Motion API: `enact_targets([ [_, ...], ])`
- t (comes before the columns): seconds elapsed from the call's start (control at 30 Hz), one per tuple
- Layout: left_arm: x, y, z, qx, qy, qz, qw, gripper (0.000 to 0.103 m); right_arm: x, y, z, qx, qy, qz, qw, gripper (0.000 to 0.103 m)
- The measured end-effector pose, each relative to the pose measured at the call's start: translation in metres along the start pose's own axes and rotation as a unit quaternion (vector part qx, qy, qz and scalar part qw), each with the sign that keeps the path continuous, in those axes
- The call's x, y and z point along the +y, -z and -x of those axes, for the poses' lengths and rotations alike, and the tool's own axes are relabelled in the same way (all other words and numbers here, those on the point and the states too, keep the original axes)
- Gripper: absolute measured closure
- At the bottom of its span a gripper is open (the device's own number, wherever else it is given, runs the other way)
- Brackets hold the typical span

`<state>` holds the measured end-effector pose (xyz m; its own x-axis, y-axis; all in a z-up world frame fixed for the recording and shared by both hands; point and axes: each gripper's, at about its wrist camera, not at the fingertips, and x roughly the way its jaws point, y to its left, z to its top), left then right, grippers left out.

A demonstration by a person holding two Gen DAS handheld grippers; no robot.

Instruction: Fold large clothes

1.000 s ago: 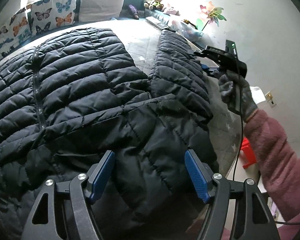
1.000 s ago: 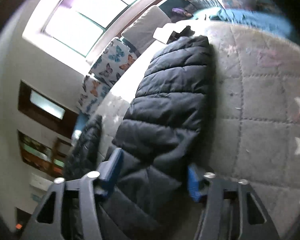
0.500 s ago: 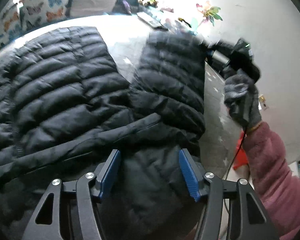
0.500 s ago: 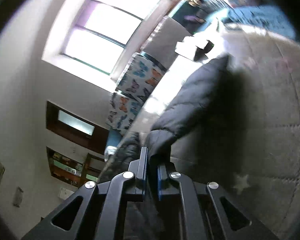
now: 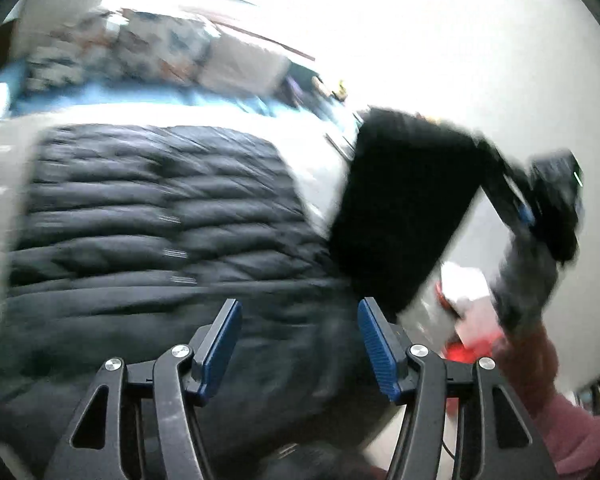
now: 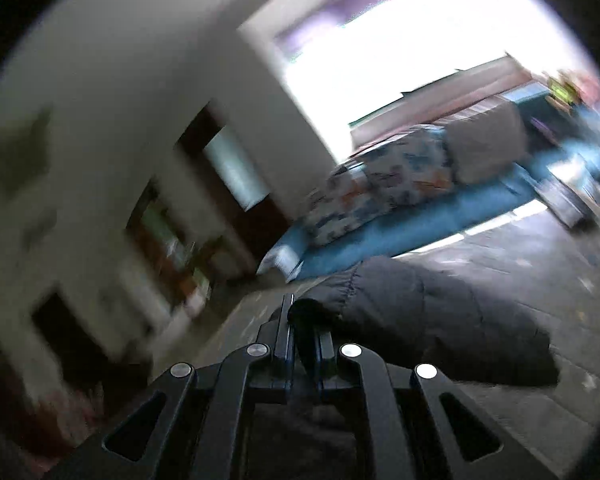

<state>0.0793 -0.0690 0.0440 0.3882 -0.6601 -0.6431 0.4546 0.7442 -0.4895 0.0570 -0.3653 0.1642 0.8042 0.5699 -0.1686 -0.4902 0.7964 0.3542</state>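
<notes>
The right gripper (image 6: 303, 346) has its fingers (image 6: 283, 334) clamped on a fold of the sleeve (image 5: 404, 208), lifted off the bed (image 6: 512, 248). The jacket (image 5: 160, 216) lies spread on the bed ahead of the left gripper (image 5: 300, 344), whose half-open fingers have jacket fabric between them; whether they pinch it is unclear.

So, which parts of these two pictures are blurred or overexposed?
Left wrist view: the jacket and lifted sleeve smear with motion, and the top is blown out white. Right wrist view: the window glares and the wall is streaked.
</notes>
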Motion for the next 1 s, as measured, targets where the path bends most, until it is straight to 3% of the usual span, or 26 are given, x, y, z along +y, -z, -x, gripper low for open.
enact_targets([
  [0.1,0.041,0.013,0.046,-0.039,-0.031,0.033,0.9983,0.039,0.072,0.038,-0.033,0.071,-0.015,0.115,0.991,0.093],
  [0.2,0.086,0.038,0.079,-0.051,-0.063,0.075,0.9939,0.039,0.117,0.103,-0.076,0.169,-0.015,0.209,0.963,0.093],
  [0.3,0.118,0.064,0.092,-0.045,-0.072,0.110,0.9903,0.039,0.119,0.166,-0.117,0.261,-0.003,0.239,0.935,0.091],
  [0.4,0.132,0.084,0.095,-0.037,-0.076,0.125,0.9885,0.039,0.108,0.193,-0.133,0.294,0.017,0.240,0.925,0.089],
  [0.6,0.149,0.105,0.100,-0.053,-0.068,0.144,0.9858,0.038,0.100,0.157,-0.119,0.280,0.019,0.209,0.937,0.088],
  [0.7,0.157,0.112,0.103,-0.059,-0.062,0.154,0.9844,0.038,0.099,0.151,-0.104,0.268,0.010,0.170,0.948,0.072],
  [0.77,0.157,0.111,0.100,-0.059,-0.062,0.153,0.9845,0.038,0.093,0.153,-0.107,0.261,0.010,0.138,0.955,0.050],
  [0.9,0.151,0.109,0.110,-0.066,-0.066,0.154,0.9836,0.038,0.078,0.149,-0.124,0.254,-0.006,0.069,0.965,0.049],
  [1.0,0.151,0.111,0.119,-0.076,-0.066,0.160,0.9820,0.038,0.088,0.151,-0.136,0.246,0.002,0.074,0.966,0.049],
])
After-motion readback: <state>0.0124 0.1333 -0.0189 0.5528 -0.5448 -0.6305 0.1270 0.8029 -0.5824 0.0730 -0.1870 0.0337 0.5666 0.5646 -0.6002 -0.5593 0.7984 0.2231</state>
